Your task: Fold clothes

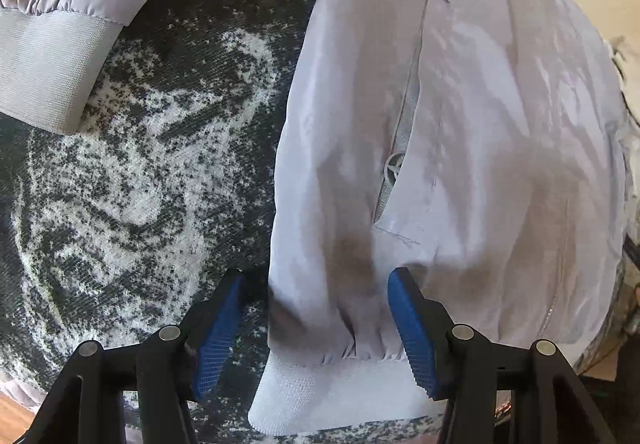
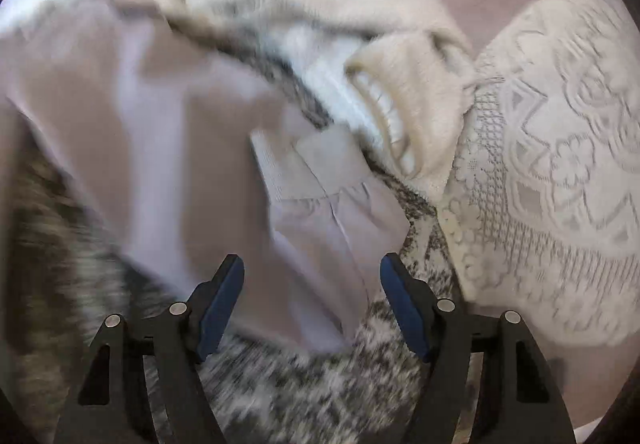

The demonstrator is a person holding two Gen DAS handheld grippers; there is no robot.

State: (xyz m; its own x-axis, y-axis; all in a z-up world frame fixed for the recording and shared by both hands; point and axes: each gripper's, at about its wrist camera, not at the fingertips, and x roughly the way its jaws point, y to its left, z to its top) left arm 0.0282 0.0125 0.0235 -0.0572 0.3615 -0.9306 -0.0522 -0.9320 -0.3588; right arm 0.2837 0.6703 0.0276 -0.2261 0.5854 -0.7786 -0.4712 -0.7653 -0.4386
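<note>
Our left gripper is hanging wide open over the bottom corner of the pale lilac jacket, with nothing held, and we are seeing the ribbed hem band lying right between the two blue pads, the gathered fabric just ahead of them and the zipped pocket further along. The jacket is lying flat on the mottled grey blanket, and a sleeve cuff is resting well apart at the upper left. We are judging that closing here could pinch the blanket together with the hem, or catch only the top layer, so the fold would drag crooked. In the right wrist view, our right gripper is likewise standing wide and empty, and the picture is smearing with motion. The jacket's other hem corner is lying just ahead of the fingers, near a cream fleece garment and a lace cover. We are thinking a hasty reach could snag those neighbours instead.
</note>
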